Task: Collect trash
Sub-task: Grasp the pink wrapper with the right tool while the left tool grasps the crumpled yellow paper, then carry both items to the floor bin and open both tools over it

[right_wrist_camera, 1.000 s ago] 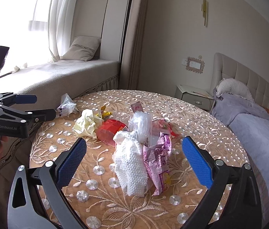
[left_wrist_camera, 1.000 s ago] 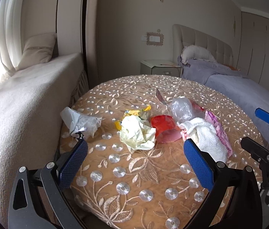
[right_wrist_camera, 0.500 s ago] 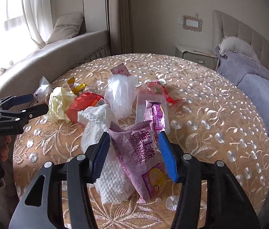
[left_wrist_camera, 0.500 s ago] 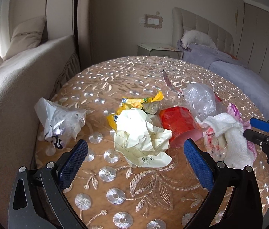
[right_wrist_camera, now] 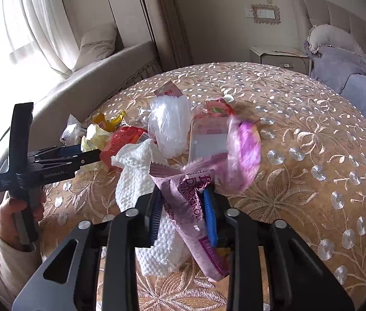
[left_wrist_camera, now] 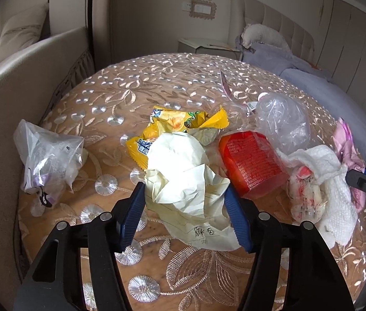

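My left hand-held gripper [left_wrist_camera: 184, 208] is closing its ribbed blue pads around the crumpled cream paper [left_wrist_camera: 183, 178] on the embroidered tabletop [left_wrist_camera: 157, 77], both pads at its creased edges. My right hand-held gripper [right_wrist_camera: 183, 215] is closing too, pinching the glossy purple wrapper [right_wrist_camera: 190, 207] beside a nubbly white towel [right_wrist_camera: 136, 184].

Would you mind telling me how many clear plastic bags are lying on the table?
2. One clear bag sits alone near the table's left edge; the other clear bag is puffed up behind the red wrapper. More may be buried in the pile.
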